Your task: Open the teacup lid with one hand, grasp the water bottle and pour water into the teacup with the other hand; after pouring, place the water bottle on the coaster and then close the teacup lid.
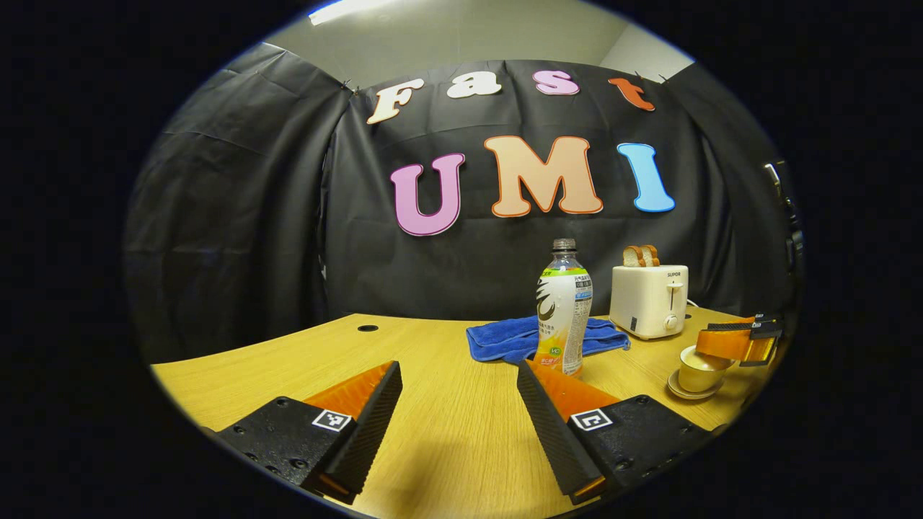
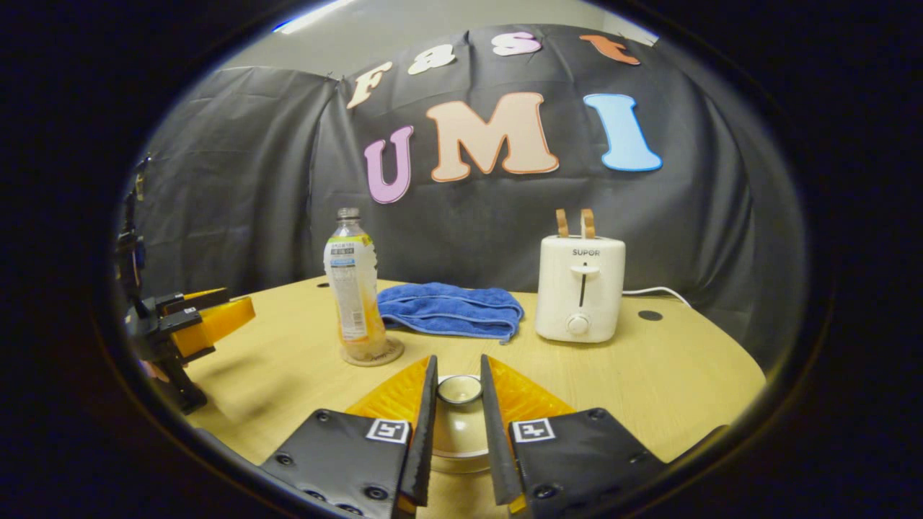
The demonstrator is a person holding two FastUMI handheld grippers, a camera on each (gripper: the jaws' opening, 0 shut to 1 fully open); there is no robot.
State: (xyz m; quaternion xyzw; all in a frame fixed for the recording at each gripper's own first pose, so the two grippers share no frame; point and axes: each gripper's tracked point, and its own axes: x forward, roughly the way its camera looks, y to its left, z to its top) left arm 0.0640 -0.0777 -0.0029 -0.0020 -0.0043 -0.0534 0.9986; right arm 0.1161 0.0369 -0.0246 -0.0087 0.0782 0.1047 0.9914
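A clear water bottle [image 1: 564, 310] with a white and orange label stands upright on a round coaster [image 2: 371, 353], in front of a blue towel. My left gripper [image 1: 458, 375] hovers open and empty over the table, the bottle just beyond its right finger. In the right gripper view the left gripper [image 2: 205, 317] is at the far left. The cream teacup [image 1: 698, 373] sits on its saucer at the right. My right gripper [image 2: 458, 369] is shut on the knob of the teacup lid [image 2: 459, 390], with the lid's dome below it. In the left gripper view, the right gripper [image 1: 737, 343] sits right over the cup.
A white toaster [image 2: 580, 288] with two bread slices stands at the back right, its cord trailing behind. The folded blue towel [image 2: 451, 310] lies between the bottle and the toaster. The wooden table [image 2: 649, 382] has cable holes near its far edge.
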